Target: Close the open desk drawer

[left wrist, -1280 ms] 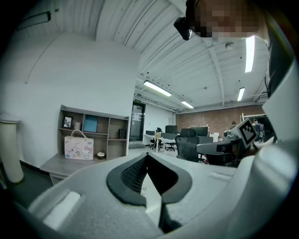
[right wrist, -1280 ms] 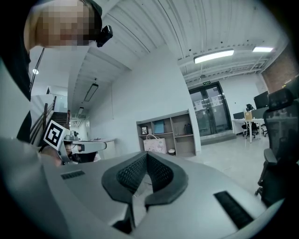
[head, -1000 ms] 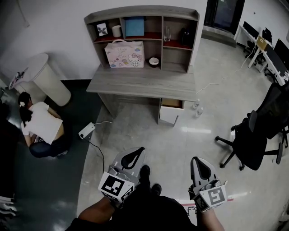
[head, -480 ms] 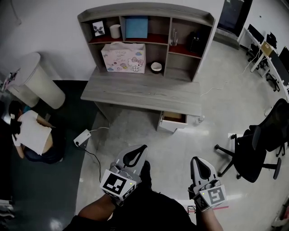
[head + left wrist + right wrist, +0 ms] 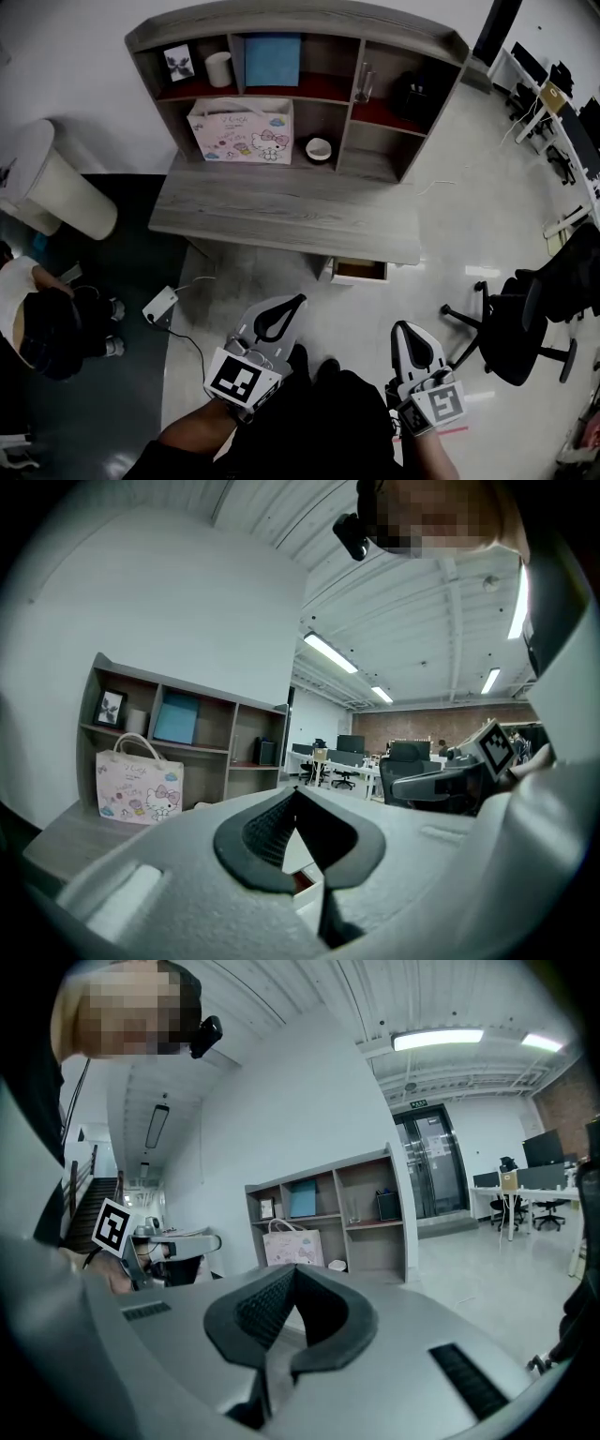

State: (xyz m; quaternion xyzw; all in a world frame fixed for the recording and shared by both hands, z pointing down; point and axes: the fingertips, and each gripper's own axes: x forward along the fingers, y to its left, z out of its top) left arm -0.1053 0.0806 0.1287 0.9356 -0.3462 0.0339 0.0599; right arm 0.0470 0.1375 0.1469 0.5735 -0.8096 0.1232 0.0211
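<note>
Two hand-held grippers sit low in the head view, the left hand-held gripper [image 5: 296, 300] and the right hand-held gripper [image 5: 406, 327]. Both are clenched on nothing and aimed up the frame toward the desk. The drawer [image 5: 359, 271] stands open under the right end of the tabletop [image 5: 281, 211], showing its brown inside. Its sliding axis runs from the desk straight out toward me, front end nearest my feet. It is well apart from both grippers. A pink bag [image 5: 242, 131] stands at the back of the tabletop, below the shelf unit [image 5: 309, 56].

From the left gripper view, I see the left hand-held gripper [image 5: 296, 791] with its tips pressed together. The pink bag [image 5: 139, 789] is off to the left, and what looks like a sliver of the drawer [image 5: 302, 885] shows through the gap below the tips.

From the right gripper view, the right hand-held gripper [image 5: 293, 1269] has its jaws meeting at the tips. The shelf unit [image 5: 328, 1218] is just above them, and I cannot make out the drawer behind the gripper body.
</note>
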